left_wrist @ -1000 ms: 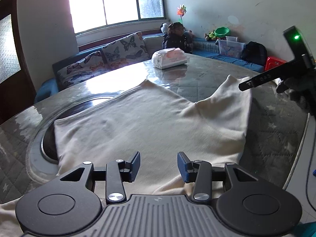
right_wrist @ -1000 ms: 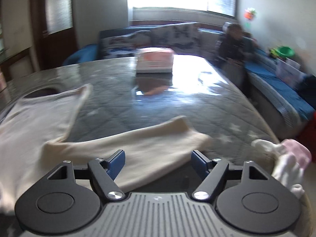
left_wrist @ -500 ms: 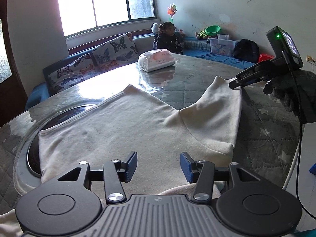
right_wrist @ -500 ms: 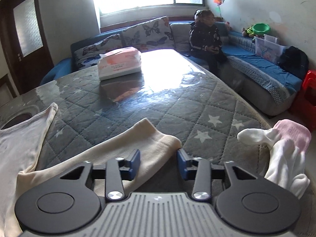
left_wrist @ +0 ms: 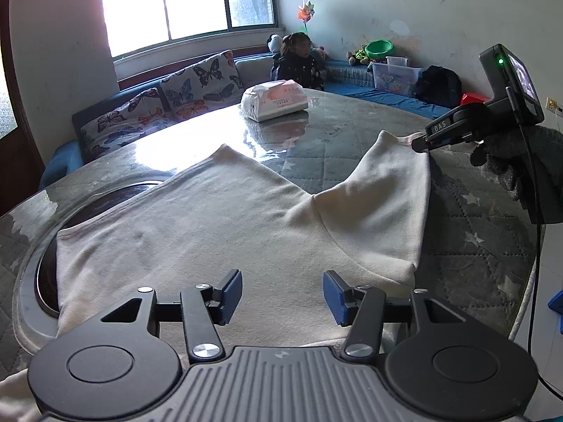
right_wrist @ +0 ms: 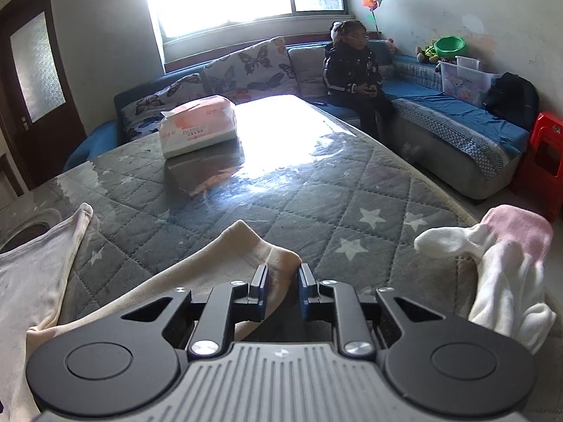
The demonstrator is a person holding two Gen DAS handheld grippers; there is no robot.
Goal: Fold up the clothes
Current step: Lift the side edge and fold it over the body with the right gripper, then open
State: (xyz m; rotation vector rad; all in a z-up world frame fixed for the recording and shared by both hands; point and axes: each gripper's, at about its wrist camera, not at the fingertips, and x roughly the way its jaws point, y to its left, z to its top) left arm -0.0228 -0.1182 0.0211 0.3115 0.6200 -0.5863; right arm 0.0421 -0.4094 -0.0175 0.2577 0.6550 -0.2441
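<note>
A cream long-sleeved garment [left_wrist: 218, 232] lies spread flat on the quilted grey table [left_wrist: 468, 246]. My left gripper [left_wrist: 283, 290] hovers open over its near edge, nothing between the blue pads. One sleeve [left_wrist: 383, 190] stretches toward the far right, where my right gripper [left_wrist: 420, 142] pinches the cuff, held by a gloved hand [left_wrist: 510, 161]. In the right wrist view the right gripper [right_wrist: 281, 277] is shut on the sleeve cuff [right_wrist: 278, 256], with the sleeve [right_wrist: 197, 274] trailing left. The garment's other corner [right_wrist: 31, 263] lies at the far left.
A pink-and-white tissue pack [left_wrist: 274, 100] [right_wrist: 197, 126] sits on the far side of the table. White and pink small cloths [right_wrist: 503, 267] lie at the right table edge. A dark round recess [left_wrist: 45, 270] sits under the garment's left side. A person [right_wrist: 355, 70] sits on the sofa behind.
The right gripper's fingers have closed from wide apart onto the sleeve cuff. The left gripper stayed open over the garment's near edge with only a slight shift of view.
</note>
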